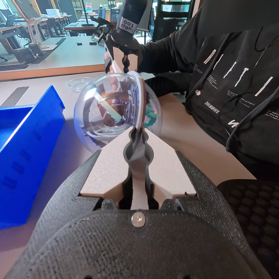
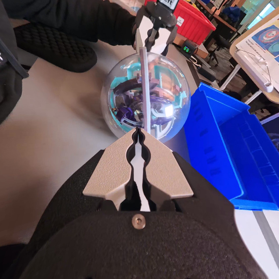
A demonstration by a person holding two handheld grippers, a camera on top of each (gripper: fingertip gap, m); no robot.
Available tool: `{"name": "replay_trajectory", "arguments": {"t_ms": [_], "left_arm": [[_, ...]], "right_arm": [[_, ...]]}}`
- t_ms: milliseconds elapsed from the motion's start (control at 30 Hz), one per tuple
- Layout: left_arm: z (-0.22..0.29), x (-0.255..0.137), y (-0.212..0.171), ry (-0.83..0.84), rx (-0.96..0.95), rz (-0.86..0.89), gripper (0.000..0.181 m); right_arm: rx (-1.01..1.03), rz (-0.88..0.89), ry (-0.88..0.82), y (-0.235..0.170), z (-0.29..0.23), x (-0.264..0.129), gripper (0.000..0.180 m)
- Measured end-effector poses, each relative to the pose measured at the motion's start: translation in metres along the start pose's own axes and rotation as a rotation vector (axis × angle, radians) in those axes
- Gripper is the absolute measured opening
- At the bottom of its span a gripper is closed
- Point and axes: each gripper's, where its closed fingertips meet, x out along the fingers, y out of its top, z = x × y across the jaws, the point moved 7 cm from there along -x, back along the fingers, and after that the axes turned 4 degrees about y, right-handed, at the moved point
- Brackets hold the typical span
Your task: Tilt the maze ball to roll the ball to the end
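Observation:
The maze ball [image 1: 111,110] is a clear sphere with teal, purple and grey tracks inside and a flat grey rim [image 1: 139,96] around its middle. It sits just above the table. My left gripper [image 1: 138,131] is shut on the near edge of the rim, which runs between its fingers. My right gripper [image 2: 138,130] is shut, and its fingertips meet just left of the rim [image 2: 145,90], not around it. In the left wrist view the right gripper [image 1: 126,66] stands at the ball's far top. In the right wrist view the left gripper [image 2: 151,42] holds the rim's far end. A small metallic bead [image 2: 113,109] sits low on the ball's left side [image 2: 166,90].
A blue bin [image 1: 30,143] stands close beside the ball and also shows in the right wrist view [image 2: 226,151]. A clear dish [image 1: 78,83] lies behind the ball. A person in a black hoodie [image 1: 226,90] sits at the table edge. A red bin [image 2: 191,22] stands farther off.

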Motion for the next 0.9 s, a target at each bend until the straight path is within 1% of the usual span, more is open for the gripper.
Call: {"name": "replay_trajectory", "arguments": {"t_ms": [133, 267, 333, 400, 567, 667, 833, 867, 900], "left_arm": [[0.0, -0.001, -0.002, 0.011, 0.008, 0.01, 0.007], [0.001, -0.003, -0.004, 0.014, 0.005, 0.021, 0.007], [0.001, -0.003, -0.005, 0.016, 0.003, 0.024, 0.007], [0.0, -0.003, -0.005, 0.015, -0.003, 0.029, 0.007], [0.001, -0.004, -0.004, 0.027, -0.011, 0.031, 0.007], [0.002, -0.002, -0.007, 0.038, -0.015, 0.031, 0.007], [0.003, -0.001, -0.008, 0.04, -0.01, 0.03, 0.007], [0.003, -0.002, -0.009, 0.044, -0.011, 0.031, 0.007], [0.004, -0.003, -0.01, 0.042, -0.016, 0.035, 0.007]], "right_arm": [[-0.006, -0.014, -0.031, 0.003, 0.006, -0.003, 0.0], [0.032, -0.04, -0.045, -0.01, 0.016, -0.007, 0.014], [0.048, -0.052, -0.034, -0.018, 0.016, -0.002, 0.014], [0.056, -0.049, -0.018, -0.023, 0.014, 0.005, 0.008], [0.052, -0.037, 0.0, -0.022, 0.014, 0.006, 0.0], [0.047, -0.033, 0.016, -0.01, 0.015, 0.003, 0.0], [-0.007, -0.118, 0.003, 0.001, 0.02, -0.001, 0.0], [-0.011, -0.133, -0.01, 0.001, 0.022, -0.002, 0.002], [-0.012, -0.149, -0.015, -0.001, 0.024, -0.003, 0.01]]}}
